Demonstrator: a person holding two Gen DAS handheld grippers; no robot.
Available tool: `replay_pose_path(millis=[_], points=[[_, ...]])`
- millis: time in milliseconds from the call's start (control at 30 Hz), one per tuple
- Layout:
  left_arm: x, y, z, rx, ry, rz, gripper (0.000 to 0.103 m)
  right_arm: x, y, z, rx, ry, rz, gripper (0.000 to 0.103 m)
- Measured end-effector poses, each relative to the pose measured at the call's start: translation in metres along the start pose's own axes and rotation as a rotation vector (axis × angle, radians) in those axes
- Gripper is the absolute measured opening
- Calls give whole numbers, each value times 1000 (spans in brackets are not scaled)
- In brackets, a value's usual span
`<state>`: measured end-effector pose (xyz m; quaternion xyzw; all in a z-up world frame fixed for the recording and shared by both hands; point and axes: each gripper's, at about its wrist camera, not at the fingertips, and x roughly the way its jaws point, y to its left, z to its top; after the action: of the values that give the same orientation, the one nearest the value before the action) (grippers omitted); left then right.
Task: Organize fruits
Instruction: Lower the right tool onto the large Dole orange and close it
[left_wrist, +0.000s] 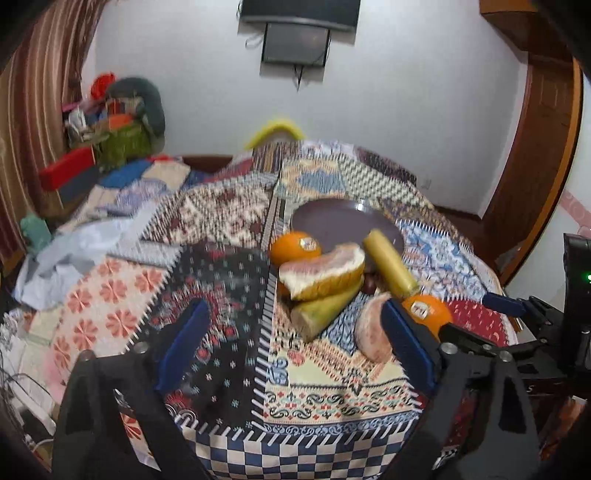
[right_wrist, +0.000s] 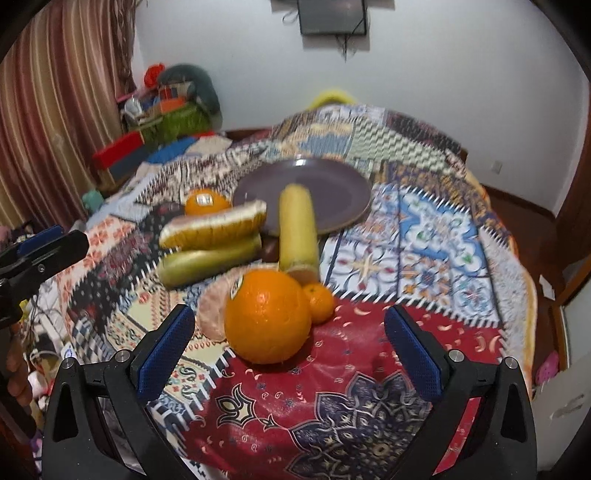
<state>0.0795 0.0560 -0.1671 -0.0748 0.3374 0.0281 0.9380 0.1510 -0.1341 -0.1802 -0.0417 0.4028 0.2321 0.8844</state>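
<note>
The right tongs (right_wrist: 290, 349) are spread wide with nothing between their blue pads, and the large round orange with a sticker (right_wrist: 267, 315) sits on the bed's patchwork quilt (right_wrist: 424, 258) just ahead of the gap, nearer the left pad. A small mandarin (right_wrist: 319, 299) touches its far right side, and a peeled pinkish pomelo segment (right_wrist: 212, 310) lies against its left.

The left tongs (left_wrist: 295, 345) are also released, empty, over bare quilt; the same pomelo segment (left_wrist: 371, 328) lies just beside their right pad, which partly hides the stickered orange (left_wrist: 428, 312).

Further back, a pomelo wedge with yellow rind (right_wrist: 216, 225) rests on top of a pale green cut stalk piece (right_wrist: 207, 260). A second yellow-green stalk piece (right_wrist: 297, 229) leans with its far end on the round purple plate (right_wrist: 332, 184) and its cut end by the mandarin. Another stickered orange (right_wrist: 205, 202) sits behind the wedge, left of the plate.

The near fruits stand between both tongs and the plate. Piled clutter (right_wrist: 166, 107) sits by the striped curtain (right_wrist: 55, 110), and a dark screen (right_wrist: 332, 16) hangs on the white wall.
</note>
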Motion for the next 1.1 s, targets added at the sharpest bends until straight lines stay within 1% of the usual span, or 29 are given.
replay_pose_path(millis=[33, 67, 133, 200, 233, 300, 333, 400, 433, 600, 733, 900, 1100], points=[[5, 1, -1, -2, 13, -1, 87, 4, 0, -1, -3, 8, 2, 100], [11, 1, -3, -5, 30, -2, 86, 8, 2, -1, -7, 18, 7, 99], [21, 2, -6, -12, 57, -9, 85, 14, 3, 0, -10, 37, 20, 94], [28, 3, -9, -20, 81, -21, 83, 20, 4, 1, -12, 52, 34, 85], [30, 2, -9, -22, 92, -26, 81, 24, 5, 2, -14, 57, 39, 84], [37, 0, -12, -20, 112, -34, 81, 28, 6, 2, -18, 67, 48, 76], [39, -1, -12, -19, 118, -37, 80, 30, 6, 1, -19, 72, 54, 73], [44, -4, -12, -13, 132, -45, 80, 33, 5, 0, -20, 87, 81, 63], [46, -6, -11, -11, 138, -49, 80, 33, 4, 0, -15, 88, 99, 61], [53, -18, -7, 17, 153, -63, 80, 26, 1, -2, -8, 90, 132, 59], [55, -29, 1, 38, 146, -73, 80, 19, -8, -1, 8, 80, 134, 59], [63, -45, 6, 74, 155, -88, 80, 9, -26, 4, 41, 49, 126, 59], [85, -65, 2, 124, 209, -108, 80, -2, -49, 9, 76, 8, 89, 59]])
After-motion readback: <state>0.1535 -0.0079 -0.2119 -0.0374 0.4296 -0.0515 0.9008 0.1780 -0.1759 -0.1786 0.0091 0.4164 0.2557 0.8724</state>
